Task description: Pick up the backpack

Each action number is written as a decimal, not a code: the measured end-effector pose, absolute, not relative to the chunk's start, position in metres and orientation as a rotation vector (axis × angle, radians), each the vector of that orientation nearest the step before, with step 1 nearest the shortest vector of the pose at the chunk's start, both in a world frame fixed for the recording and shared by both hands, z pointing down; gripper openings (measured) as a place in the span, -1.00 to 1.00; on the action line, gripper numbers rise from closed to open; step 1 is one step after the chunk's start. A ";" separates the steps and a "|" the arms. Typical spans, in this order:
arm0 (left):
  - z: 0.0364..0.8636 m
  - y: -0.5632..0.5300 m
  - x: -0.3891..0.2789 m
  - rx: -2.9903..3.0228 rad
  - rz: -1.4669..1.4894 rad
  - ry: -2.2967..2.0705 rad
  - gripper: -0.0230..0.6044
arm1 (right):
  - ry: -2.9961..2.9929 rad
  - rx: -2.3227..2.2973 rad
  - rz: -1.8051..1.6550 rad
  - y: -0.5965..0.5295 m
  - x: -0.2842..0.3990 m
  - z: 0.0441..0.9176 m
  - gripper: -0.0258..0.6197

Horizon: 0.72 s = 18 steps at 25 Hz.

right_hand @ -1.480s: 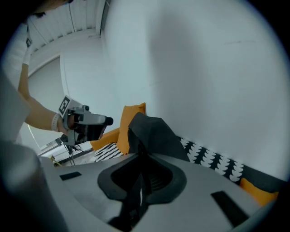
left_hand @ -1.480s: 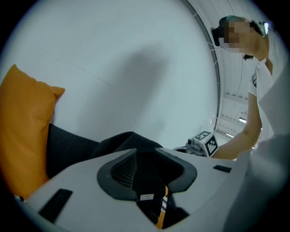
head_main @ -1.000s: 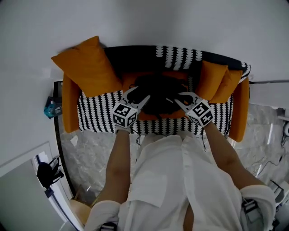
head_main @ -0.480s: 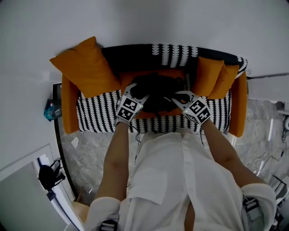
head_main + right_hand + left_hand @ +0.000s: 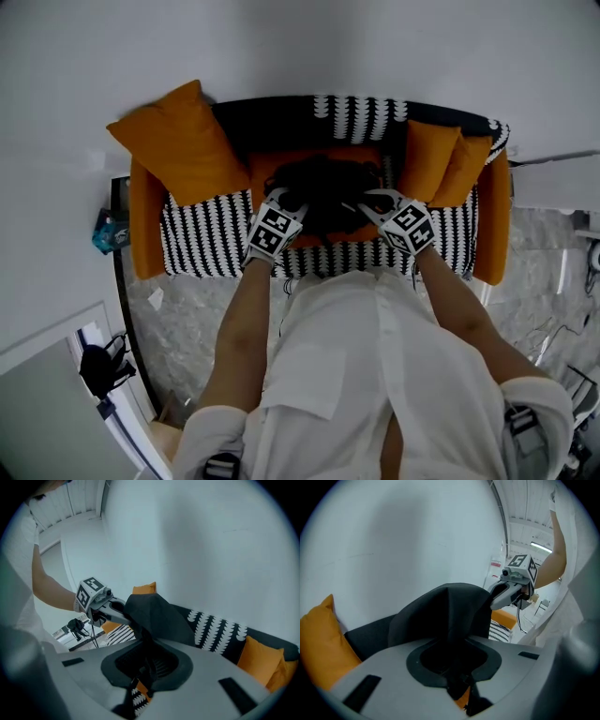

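A black backpack (image 5: 323, 187) sits in the middle of the black-and-white patterned sofa (image 5: 202, 239). My left gripper (image 5: 279, 200) is at the backpack's left side. Its jaws are closing, with a fold of the black fabric (image 5: 447, 616) pinched between them. My right gripper (image 5: 375, 201) is at the backpack's right side, shut on another fold of the fabric (image 5: 157, 613). In the left gripper view the right gripper (image 5: 508, 590) grips the far edge. The left gripper (image 5: 101, 603) shows likewise in the right gripper view.
A large orange cushion (image 5: 178, 141) leans at the sofa's left, and two smaller orange cushions (image 5: 436, 164) at its right. A white wall stands right behind the sofa. A blue object (image 5: 105, 228) lies to the sofa's left, and a black bag (image 5: 98, 368) on the floor.
My left gripper has moved in to the backpack's left side, and its wide-open jaws have closed on the fabric. The right gripper has stayed put on the right side.
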<state>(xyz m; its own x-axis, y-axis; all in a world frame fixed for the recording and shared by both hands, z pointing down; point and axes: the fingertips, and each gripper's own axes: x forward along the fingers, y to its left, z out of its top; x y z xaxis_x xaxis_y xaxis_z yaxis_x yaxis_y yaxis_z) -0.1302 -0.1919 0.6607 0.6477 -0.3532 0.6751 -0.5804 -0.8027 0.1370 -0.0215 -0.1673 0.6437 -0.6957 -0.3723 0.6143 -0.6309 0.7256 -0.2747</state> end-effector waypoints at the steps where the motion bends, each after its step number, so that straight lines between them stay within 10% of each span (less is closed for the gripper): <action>1: 0.660 -0.190 -0.130 2.515 0.919 -0.745 -0.67 | -2.397 0.766 0.656 -0.167 -0.021 0.644 -0.77; 18: 0.607 -0.172 -0.118 2.436 0.763 -0.814 -0.79 | -2.398 0.908 0.757 -0.167 -0.007 0.607 -0.79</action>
<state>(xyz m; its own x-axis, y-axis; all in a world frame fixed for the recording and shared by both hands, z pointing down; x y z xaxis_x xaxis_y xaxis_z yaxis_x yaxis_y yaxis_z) -0.1177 -0.1716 0.6071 0.6717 -0.3965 0.6258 -0.6502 -0.7203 0.2415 -0.0069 -0.1670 0.6066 -0.6745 -0.4488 0.5862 -0.7040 0.6300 -0.3278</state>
